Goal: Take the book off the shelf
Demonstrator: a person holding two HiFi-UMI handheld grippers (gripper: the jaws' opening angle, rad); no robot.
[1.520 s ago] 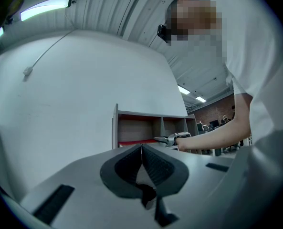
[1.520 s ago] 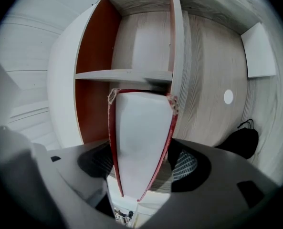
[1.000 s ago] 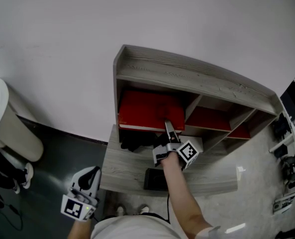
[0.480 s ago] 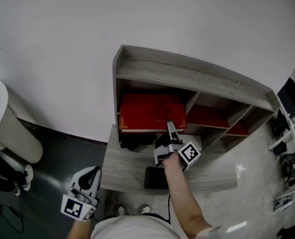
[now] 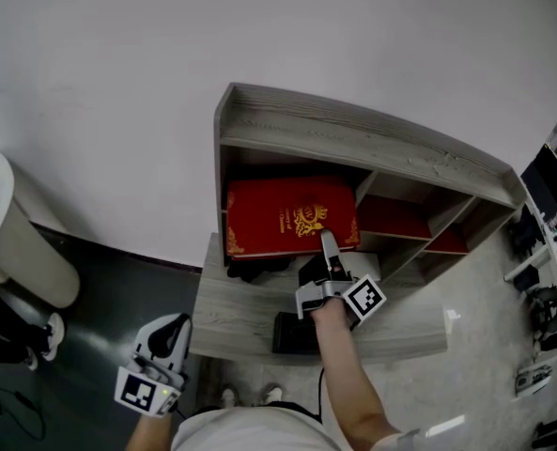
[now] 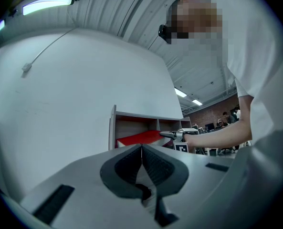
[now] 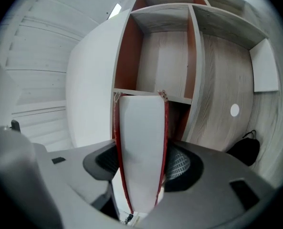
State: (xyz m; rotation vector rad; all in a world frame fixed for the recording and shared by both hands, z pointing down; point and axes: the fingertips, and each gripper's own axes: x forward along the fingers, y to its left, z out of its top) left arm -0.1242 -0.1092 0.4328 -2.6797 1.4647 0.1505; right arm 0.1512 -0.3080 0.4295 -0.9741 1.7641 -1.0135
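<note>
A thick red book with a gold crest on its cover sticks out of the left compartment of the grey wooden shelf, its front edge lifted. My right gripper is shut on the book's near right edge. In the right gripper view the book's white page block with red covers fills the gap between both pads. My left gripper hangs low at the left, away from the shelf, shut with nothing in it. From the left gripper view the closed jaws face the shelf and the red book.
A lower wooden ledge runs before the shelf, with a black object on it and dark things under the book. A white rounded bin stands at the far left. Cluttered racks line the right edge.
The right gripper has drawn the red book out of the compartment and tilted it up, so its gold-crested cover now shows. The left gripper has stayed put.
</note>
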